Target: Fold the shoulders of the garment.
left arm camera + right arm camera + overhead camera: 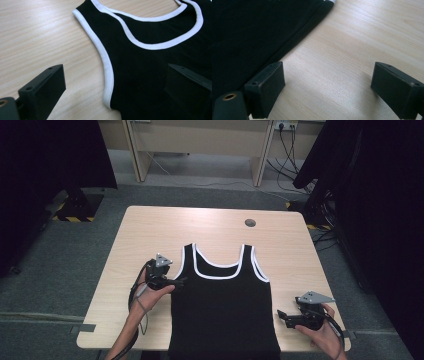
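Observation:
A black tank top [222, 305] with white trim lies flat on the light wooden table [150, 230], neck toward the far side, its hem reaching over the near edge. My left gripper [178, 281] is at the top's left armhole, open. In the left gripper view the white armhole edge [108, 75] runs between the wide-apart jaws of my left gripper [115, 85]. My right gripper [281, 315] hovers open beside the top's right side. In the right gripper view the top's side seam [294, 37] passes by the left jaw of my right gripper [329, 85], with bare wood between the jaws.
A round cable hole [250, 223] sits near the table's far edge. Black curtains [380, 195] hang on both sides. A pale desk [200, 140] and floor cables [290, 165] lie beyond the table.

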A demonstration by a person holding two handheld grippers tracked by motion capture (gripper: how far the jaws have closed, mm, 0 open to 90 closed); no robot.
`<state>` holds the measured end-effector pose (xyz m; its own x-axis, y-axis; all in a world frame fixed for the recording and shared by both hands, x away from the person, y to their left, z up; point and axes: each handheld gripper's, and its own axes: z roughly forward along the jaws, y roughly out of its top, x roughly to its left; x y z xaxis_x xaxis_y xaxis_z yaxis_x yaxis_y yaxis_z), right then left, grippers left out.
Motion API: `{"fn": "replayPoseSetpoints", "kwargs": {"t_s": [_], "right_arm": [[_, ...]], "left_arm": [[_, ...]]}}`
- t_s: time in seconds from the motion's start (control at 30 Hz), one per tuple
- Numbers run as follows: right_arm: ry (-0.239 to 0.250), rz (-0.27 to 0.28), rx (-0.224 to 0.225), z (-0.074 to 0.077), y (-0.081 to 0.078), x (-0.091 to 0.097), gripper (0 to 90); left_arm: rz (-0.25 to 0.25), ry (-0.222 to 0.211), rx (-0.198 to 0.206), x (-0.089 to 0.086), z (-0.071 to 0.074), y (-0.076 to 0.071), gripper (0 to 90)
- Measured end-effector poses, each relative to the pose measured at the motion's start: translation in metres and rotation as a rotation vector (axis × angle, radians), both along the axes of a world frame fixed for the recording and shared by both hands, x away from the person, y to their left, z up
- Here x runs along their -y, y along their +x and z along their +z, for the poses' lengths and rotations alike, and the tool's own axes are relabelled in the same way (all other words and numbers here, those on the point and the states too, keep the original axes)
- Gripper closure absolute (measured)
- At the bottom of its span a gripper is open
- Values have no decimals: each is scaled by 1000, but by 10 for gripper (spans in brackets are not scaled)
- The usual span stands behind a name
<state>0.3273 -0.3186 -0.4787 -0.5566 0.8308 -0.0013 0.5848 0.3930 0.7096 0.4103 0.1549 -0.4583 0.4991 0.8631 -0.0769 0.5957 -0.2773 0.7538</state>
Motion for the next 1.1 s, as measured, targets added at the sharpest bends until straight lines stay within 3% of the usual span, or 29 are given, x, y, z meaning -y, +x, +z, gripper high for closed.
{"fn": "replayPoseSetpoints", "kwargs": {"t_s": [0.73,1.1], "right_arm": [[-1,0,-1,0,0,0,120],[-2,2,1,0,1,0,118]], "left_arm": [[57,17,-20,22,-9,63,62],[82,25,-34,31,-17,84,107]]}}
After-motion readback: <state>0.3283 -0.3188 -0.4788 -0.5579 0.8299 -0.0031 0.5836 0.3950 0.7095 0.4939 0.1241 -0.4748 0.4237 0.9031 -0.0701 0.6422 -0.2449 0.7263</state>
